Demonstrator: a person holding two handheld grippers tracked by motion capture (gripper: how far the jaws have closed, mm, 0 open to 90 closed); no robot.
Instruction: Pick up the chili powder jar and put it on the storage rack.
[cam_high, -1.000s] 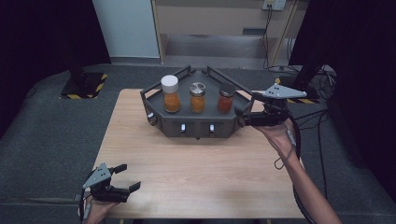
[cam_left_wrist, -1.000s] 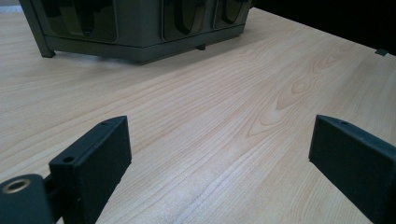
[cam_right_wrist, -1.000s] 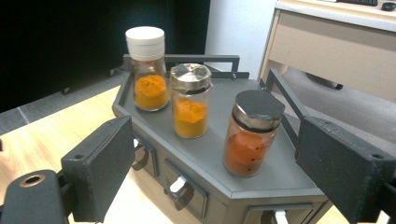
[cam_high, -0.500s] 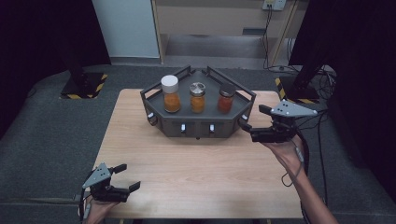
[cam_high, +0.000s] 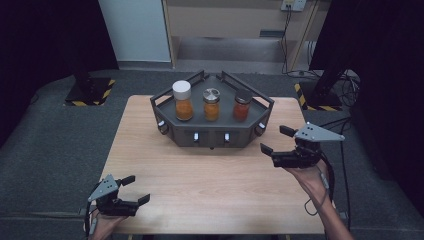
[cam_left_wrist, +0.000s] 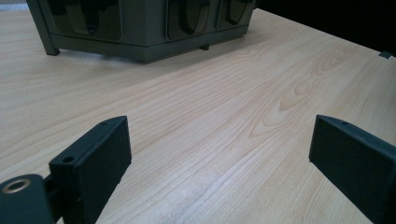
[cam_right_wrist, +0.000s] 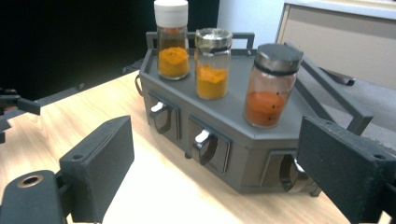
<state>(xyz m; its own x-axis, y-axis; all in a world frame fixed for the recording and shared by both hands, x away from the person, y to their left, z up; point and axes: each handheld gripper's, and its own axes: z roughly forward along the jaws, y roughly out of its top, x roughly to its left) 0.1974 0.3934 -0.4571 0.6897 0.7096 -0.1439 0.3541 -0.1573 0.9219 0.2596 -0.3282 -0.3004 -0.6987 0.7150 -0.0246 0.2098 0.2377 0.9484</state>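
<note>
A dark grey rack (cam_high: 215, 134) with small drawers stands at the table's far middle. Three spice jars stand on top of it: a white-capped jar (cam_high: 183, 100) of orange powder, a metal-lidded jar (cam_high: 211, 104) of yellow-orange powder, and a dark-lidded jar (cam_high: 242, 105) of red powder. My right gripper (cam_high: 277, 140) hovers open just off the rack's right corner, pointing at it. In the right gripper view the rack (cam_right_wrist: 233, 116) and the red jar (cam_right_wrist: 273, 88) lie ahead of the right gripper (cam_right_wrist: 215, 163), with nothing between its jaws. My left gripper (cam_high: 136, 189) rests open near the front left edge, over bare wood in the left gripper view (cam_left_wrist: 219, 158).
The wooden table (cam_high: 210, 190) stretches between both grippers and the rack. Silver drawer knobs (cam_right_wrist: 203, 137) stick out of the rack's front. On the floor a stand with a black-yellow striped base (cam_high: 90, 90) stands at the left, and cables (cam_high: 345, 85) lie at the right.
My right gripper has drawn back from beside the rack's right corner toward the near right and sunk lower. The left gripper has stayed put.
</note>
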